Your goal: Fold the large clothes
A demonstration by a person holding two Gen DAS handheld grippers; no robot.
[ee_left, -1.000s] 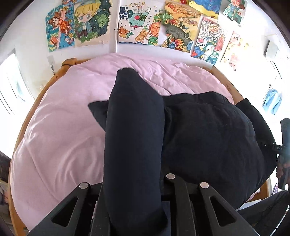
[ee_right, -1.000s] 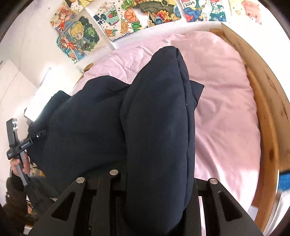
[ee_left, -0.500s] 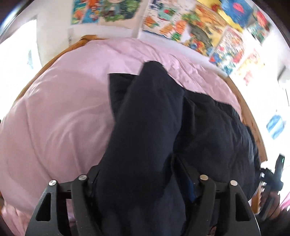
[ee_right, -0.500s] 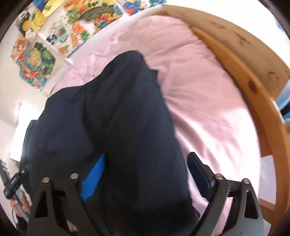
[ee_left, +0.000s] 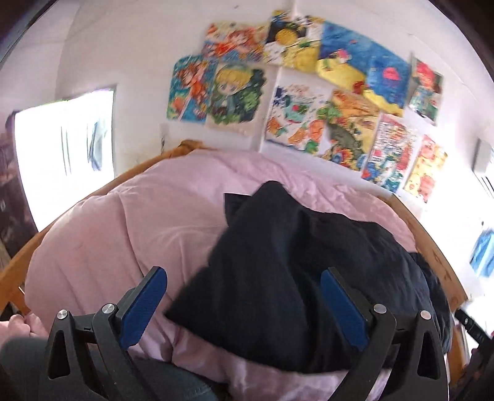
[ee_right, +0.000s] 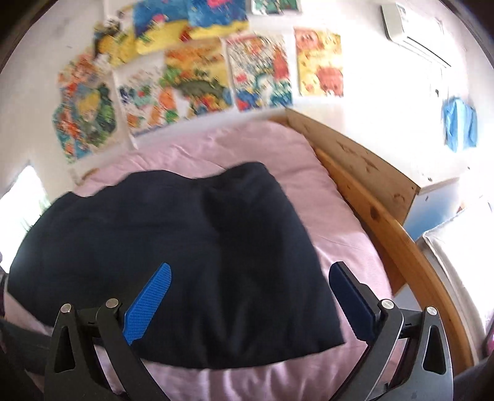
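A large dark navy garment [ee_left: 293,277] lies bunched on the pink bed cover [ee_left: 139,222]; it also shows in the right wrist view [ee_right: 185,246], spread wider with its near edge towards me. My left gripper [ee_left: 244,302] is open and empty, its blue pads either side of the garment's near end, above it. My right gripper [ee_right: 250,296] is open and empty too, held over the garment's near edge. Both views are blurred.
A wooden bed frame [ee_right: 386,222] runs along the right side. Colourful drawings [ee_left: 308,101] hang on the white wall behind the bed. A bright window [ee_left: 61,154] is at the left. An air conditioner [ee_right: 413,27] is at the top right.
Both grippers have opened and let go of the garment, which has dropped onto the bed. Both grippers have drawn back and tilted upward.
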